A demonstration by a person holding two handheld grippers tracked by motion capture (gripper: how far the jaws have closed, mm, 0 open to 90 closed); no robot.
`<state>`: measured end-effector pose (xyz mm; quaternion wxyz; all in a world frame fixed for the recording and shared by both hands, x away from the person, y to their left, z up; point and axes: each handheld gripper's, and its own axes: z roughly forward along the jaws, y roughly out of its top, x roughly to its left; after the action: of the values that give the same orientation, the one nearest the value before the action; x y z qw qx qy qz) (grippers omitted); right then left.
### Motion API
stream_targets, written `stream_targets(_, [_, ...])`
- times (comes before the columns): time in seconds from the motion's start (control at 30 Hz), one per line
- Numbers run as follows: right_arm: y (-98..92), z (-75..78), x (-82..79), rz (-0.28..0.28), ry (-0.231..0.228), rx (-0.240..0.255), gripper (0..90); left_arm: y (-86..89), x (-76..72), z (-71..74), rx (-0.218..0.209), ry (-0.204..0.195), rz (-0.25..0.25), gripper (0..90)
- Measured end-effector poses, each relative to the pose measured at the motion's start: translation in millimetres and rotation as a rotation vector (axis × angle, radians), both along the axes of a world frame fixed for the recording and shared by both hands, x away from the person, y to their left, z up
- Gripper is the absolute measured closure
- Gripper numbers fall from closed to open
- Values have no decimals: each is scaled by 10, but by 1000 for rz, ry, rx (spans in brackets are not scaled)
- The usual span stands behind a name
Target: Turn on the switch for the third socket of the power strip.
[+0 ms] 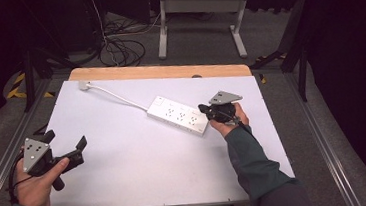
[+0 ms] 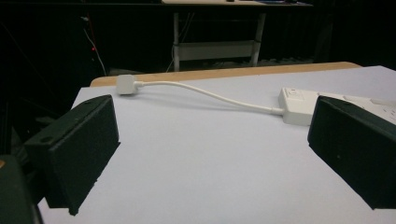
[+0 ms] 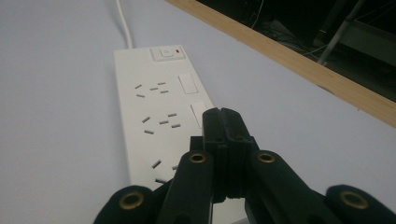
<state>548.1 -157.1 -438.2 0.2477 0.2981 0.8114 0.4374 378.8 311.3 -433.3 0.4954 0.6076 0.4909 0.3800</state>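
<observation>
While looking down from the high view: white power strip (image 1: 178, 115) lying slantwise on the pale table sheet (image 1: 127, 173), right of the middle, its white cord (image 1: 115, 94) running up and left to a small white plug (image 1: 84, 85) near the wooden far edge (image 1: 168, 71). Right gripper (image 1: 204, 109) at the strip's near right end, jaws pressed together, tip over or against that end; contact not clear from above. Right hand (image 1: 228, 121) wrapped round the body, grey three-cornered plate (image 1: 224, 97) on top. Left gripper (image 1: 80, 144) well apart from the strip, low at the left side of the sheet, jaws spread with nothing between them, held in the left hand (image 1: 37, 183).

From the left gripper view: two black jaws standing wide, one at either side, bare sheet (image 2: 201, 163) between. Switch end of the power strip (image 2: 296, 105) beyond the right-hand jaw and partly hidden by it. Cord (image 2: 210, 95) curving across the sheet to the plug (image 2: 125, 85) by the wooden edge (image 2: 224, 73).

From the right gripper view: jaws closed flat against each other, pinching nothing, tips (image 3: 222, 122) poised over the near part of the power strip (image 3: 149, 116), close to one of the white rocker switches (image 3: 198, 112). Whether touching it, impossible to tell. Rows of socket slots along the strip, a master switch with a red light (image 3: 166, 52) at the far end, cord (image 3: 123, 23) leaving from there.
</observation>
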Motion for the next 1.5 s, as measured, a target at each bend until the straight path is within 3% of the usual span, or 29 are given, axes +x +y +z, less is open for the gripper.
stream_targets(1.5, [173, -111, 269, 11, 39, -45, 900, 31, -44, -7, 4, 6, 6, 25])
